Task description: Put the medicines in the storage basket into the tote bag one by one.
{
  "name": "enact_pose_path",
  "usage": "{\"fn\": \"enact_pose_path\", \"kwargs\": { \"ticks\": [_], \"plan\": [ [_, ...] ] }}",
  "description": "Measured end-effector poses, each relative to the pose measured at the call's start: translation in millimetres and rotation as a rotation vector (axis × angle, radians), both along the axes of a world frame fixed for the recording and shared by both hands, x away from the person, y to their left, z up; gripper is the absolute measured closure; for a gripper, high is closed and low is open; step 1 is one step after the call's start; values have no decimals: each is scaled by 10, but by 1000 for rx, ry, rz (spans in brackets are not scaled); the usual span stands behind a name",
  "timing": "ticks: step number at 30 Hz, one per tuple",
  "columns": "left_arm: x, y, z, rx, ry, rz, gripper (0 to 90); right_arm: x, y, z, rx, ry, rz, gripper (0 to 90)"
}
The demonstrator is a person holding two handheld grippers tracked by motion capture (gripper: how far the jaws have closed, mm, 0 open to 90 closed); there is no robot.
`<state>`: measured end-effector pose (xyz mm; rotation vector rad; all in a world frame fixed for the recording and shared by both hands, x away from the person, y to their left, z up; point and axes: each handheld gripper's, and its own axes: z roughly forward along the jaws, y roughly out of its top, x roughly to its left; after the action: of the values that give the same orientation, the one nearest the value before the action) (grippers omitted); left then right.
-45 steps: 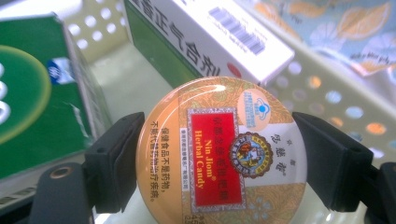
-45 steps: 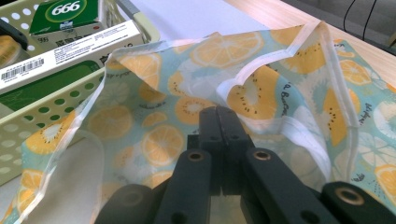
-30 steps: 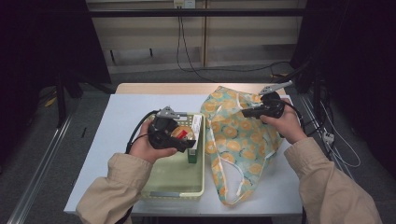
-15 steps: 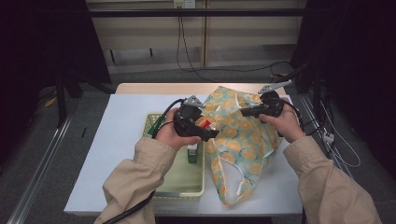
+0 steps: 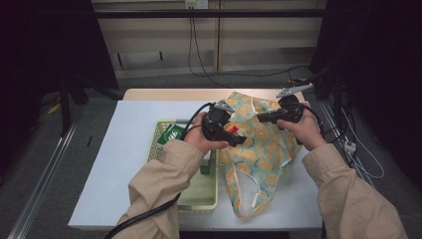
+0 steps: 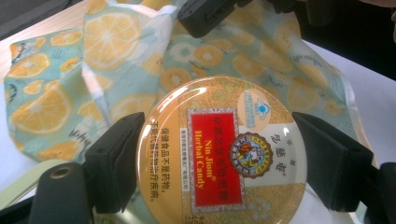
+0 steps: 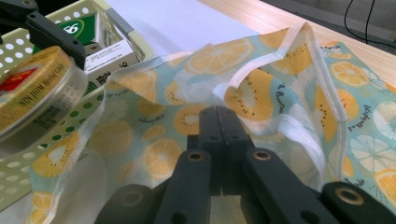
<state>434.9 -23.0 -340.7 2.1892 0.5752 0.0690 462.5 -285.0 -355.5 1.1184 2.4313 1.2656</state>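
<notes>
White table (image 5: 124, 149) sits under my arms, with a green basket (image 5: 201, 191) close to me. My left gripper (image 6: 219, 154) squeezes a round candy tin (image 6: 222, 149) by its sides and holds it over the fruit bag (image 5: 259, 164). My right gripper (image 7: 219, 119) is pinched tight on the bag's edge. I should lift that edge to make the mouth wide, then slide the tin in flat and slow before letting go.

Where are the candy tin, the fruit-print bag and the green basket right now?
candy tin (image 6: 219, 156): left gripper view, the red label on its lid.
fruit-print bag (image 5: 263, 159): high view, middle of its printed side.
green basket (image 5: 201, 201): high view, bare floor near its front rim.
</notes>
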Motion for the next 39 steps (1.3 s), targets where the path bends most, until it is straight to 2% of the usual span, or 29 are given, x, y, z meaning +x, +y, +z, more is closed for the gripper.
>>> {"fn": "enact_pose_path", "kwargs": {
  "ticks": [3,4,5,10,17,21,25,34,37,39],
  "plan": [
    [25,-41,-36,8,2,-13,207,4,11,4,-1,1,3,900],
    [24,-61,-42,29,-13,8,207,6,14,8,0,0,3,900],
    [48,-65,-57,19,2,-14,207,6,18,13,2,-1,2,900],
    [108,-131,-92,14,7,-16,207,7,45,31,-2,-3,11,900],
    [183,-248,-128,50,1,-35,207,5,22,42,12,-4,4,900],
    [223,-313,-158,58,2,-38,207,-3,7,53,11,-2,5,900],
    [272,-382,-201,69,17,-42,207,-8,4,62,8,-3,6,900],
    [458,-593,-272,108,34,-50,206,41,5,77,23,-1,12,900],
    [545,-675,-308,130,16,-34,204,78,5,73,28,4,9,900],
    [618,-710,-328,124,12,-18,189,103,1,70,30,4,8,900]
  ]
}}
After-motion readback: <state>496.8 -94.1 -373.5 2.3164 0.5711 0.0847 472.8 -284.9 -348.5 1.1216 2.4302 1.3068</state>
